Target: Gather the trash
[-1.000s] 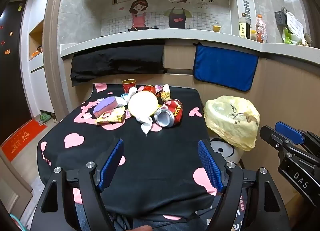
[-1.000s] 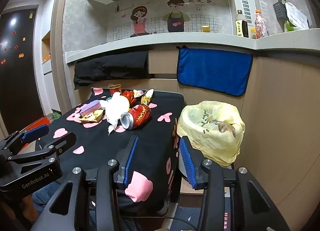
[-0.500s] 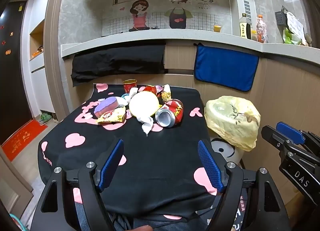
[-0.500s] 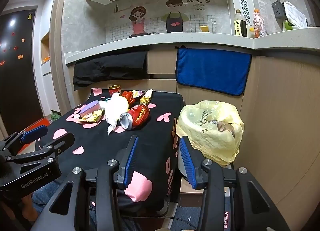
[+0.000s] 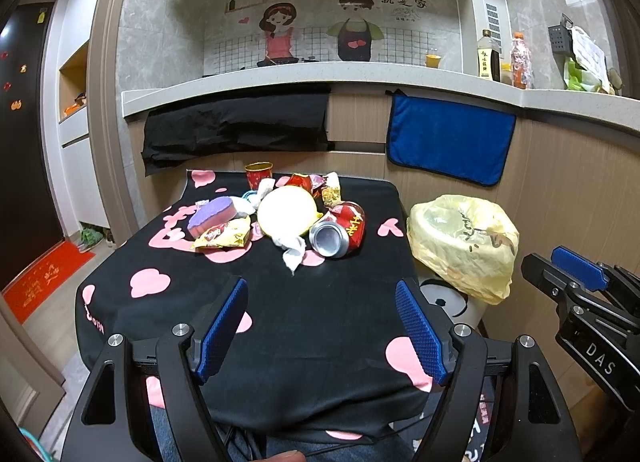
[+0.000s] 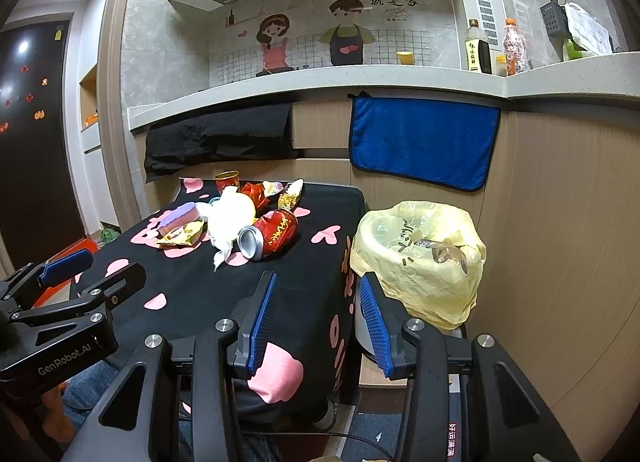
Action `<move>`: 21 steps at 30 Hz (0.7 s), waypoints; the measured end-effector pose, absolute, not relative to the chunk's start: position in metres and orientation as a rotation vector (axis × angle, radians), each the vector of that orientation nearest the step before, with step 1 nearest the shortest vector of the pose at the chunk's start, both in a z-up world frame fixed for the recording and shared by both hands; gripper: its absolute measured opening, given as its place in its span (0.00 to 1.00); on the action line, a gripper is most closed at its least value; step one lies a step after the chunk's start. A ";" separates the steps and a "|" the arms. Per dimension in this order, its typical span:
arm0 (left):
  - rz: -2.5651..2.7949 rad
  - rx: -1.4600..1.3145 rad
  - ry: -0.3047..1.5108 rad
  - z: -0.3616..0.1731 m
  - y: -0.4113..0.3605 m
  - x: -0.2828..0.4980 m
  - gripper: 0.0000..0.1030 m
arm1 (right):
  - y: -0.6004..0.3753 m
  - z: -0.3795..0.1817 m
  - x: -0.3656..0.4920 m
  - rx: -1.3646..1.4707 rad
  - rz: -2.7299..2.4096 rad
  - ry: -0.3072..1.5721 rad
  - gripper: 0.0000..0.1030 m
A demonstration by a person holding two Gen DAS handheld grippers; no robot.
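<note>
1. Both grippers empty, nothing picked yet. Left gripper [image 5: 320,326] spread wide over the near edge of the counter [image 5: 320,302]; right gripper [image 6: 316,326] jaws apart, nothing between them, hanging over the counter's right edge beside the bin.
2. Trash sits in one pile at the far-middle of the counter, well away from both grippers: red can [image 5: 340,228] on its side, white round lid or plate [image 5: 287,210], tissue [image 5: 294,250], yellow snack wrapper [image 5: 222,234], purple sponge [image 5: 212,214], small red cup [image 5: 258,174] at the back.
3. Risk: can lies on its side, open end toward the cameras. A glancing touch could roll it off the right edge, likely missing the bin.
4. Risk: items overlap. Grabbing the tissue may drag the lid or the can along.
5. Risk: flat wrapper on soft cloth. Jaws could pinch the tablecloth and shift the whole pile.
6. Risk: yellow bag [image 6: 416,258] on the bin droops over the rim, mouth partly closed. Dropped trash may land on the bag and slide to the floor.
7. Risk: the grippers sit close side by side. Both reaching for the pile could collide.
</note>
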State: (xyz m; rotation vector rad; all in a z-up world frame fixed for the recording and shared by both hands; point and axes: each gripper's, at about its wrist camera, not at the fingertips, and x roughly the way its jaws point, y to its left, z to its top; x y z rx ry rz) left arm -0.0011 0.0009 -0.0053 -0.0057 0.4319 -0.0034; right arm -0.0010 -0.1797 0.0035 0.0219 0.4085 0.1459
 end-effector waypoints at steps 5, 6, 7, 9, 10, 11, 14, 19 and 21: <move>-0.003 -0.005 0.431 -0.005 0.001 -0.001 0.74 | -0.181 0.003 -0.001 0.023 0.146 0.409 0.40; -0.003 -0.006 0.430 -0.005 0.001 -0.001 0.74 | -0.181 0.004 -0.001 0.025 0.145 0.407 0.40; -0.004 -0.007 0.429 -0.002 0.001 -0.002 0.74 | -0.182 0.003 -0.001 0.024 0.145 0.407 0.40; -0.004 -0.006 0.426 0.003 0.001 -0.005 0.74 | -0.183 0.005 -0.003 0.027 0.141 0.402 0.40; -0.004 -0.006 0.427 0.003 0.001 -0.005 0.74 | -0.184 0.005 -0.003 0.029 0.141 0.401 0.40; -0.005 -0.006 0.428 0.004 0.001 -0.005 0.74 | -0.184 0.005 -0.003 0.029 0.141 0.402 0.40; -0.004 -0.007 0.427 0.004 0.001 -0.005 0.74 | -0.184 0.005 -0.003 0.026 0.140 0.402 0.40; -0.004 -0.007 0.426 0.005 0.001 -0.006 0.74 | -0.185 0.005 -0.003 0.029 0.140 0.402 0.40; -0.005 -0.007 0.427 0.006 0.000 -0.006 0.74 | -0.185 0.005 -0.003 0.029 0.140 0.402 0.40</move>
